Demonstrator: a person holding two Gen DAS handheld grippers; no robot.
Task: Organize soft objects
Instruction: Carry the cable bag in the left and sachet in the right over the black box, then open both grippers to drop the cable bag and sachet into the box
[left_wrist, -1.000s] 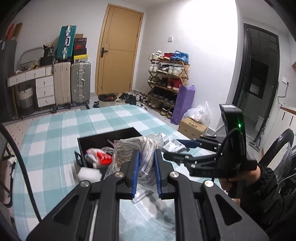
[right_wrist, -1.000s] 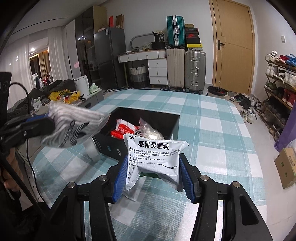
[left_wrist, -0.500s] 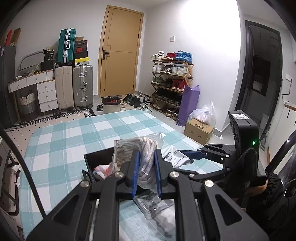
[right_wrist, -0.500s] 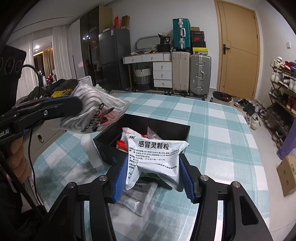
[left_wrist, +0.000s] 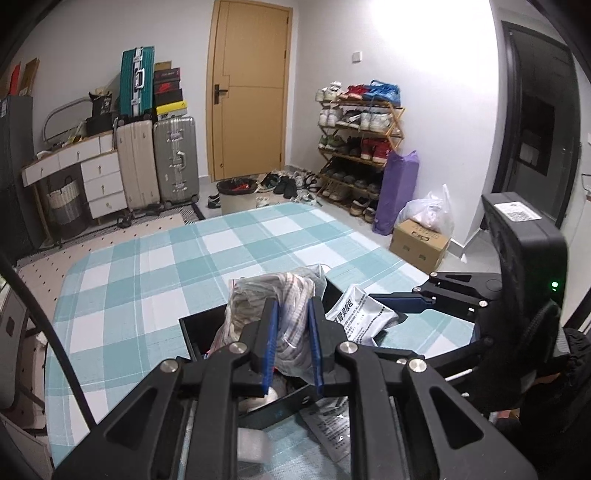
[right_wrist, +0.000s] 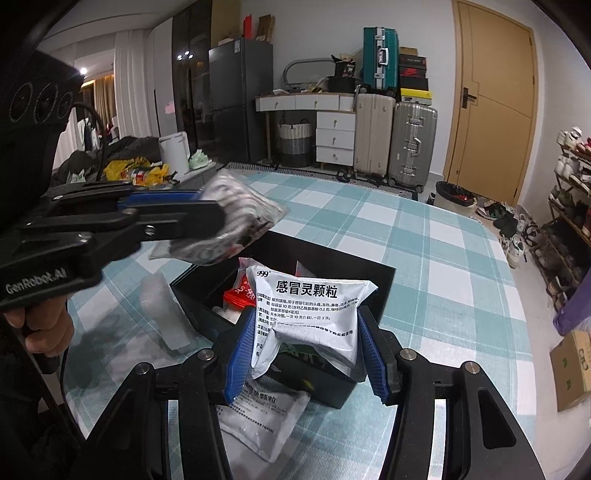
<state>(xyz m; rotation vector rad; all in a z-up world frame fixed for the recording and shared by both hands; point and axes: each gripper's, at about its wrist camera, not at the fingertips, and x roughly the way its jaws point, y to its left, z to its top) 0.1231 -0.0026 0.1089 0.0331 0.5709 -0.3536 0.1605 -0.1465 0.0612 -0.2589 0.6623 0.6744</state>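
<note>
My left gripper (left_wrist: 291, 343) is shut on a clear bag of striped cloth (left_wrist: 275, 295) and holds it over the black box (left_wrist: 199, 328). In the right wrist view the bag (right_wrist: 236, 221) hangs above the box's (right_wrist: 373, 269) left corner. My right gripper (right_wrist: 303, 354) is shut on a white medicine pouch (right_wrist: 314, 310) with black print, held over the box's near wall. The pouch also shows in the left wrist view (left_wrist: 360, 314). A red packet (right_wrist: 240, 291) lies inside the box.
The box stands on a teal checked tablecloth (right_wrist: 424, 229). A second white pouch (right_wrist: 258, 417) lies on the cloth in front of the box, and a bubble-wrap piece (right_wrist: 166, 314) lies left of it. Suitcases (left_wrist: 159, 158), door and shoe rack (left_wrist: 358, 147) stand far behind.
Both grippers have moved forward over the black box with their loads still held. The cloth bag now hangs above the box instead of beside it.
</note>
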